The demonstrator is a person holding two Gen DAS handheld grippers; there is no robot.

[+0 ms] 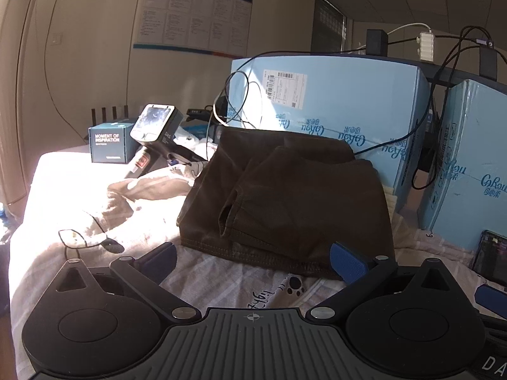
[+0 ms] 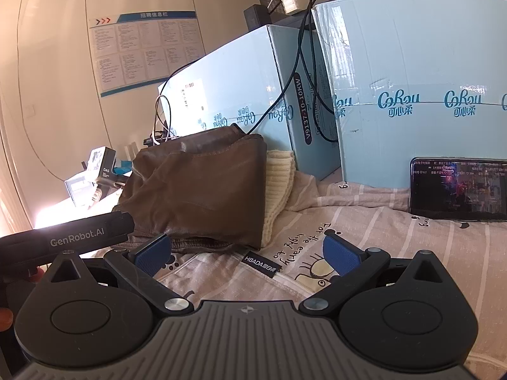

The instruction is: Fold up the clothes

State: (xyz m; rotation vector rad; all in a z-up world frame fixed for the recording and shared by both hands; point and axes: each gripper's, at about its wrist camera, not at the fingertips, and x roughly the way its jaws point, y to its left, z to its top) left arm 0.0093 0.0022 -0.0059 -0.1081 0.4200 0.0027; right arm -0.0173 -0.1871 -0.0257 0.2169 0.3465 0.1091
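The left tongs are spread wide, holding nothing — their blue pads sit just short of the near hem of the folded brown garment. The right tongs are likewise spread and empty, low over the striped printed sheet, with the same brown garment lying just beyond their left pad. In the right view a cream knit piece shows under the garment's right edge. Farther back stand two light-blue cartons draped with black cables — a phone with a lit screen leans against the right one. Far left, a handheld device rests beside a small dark box.
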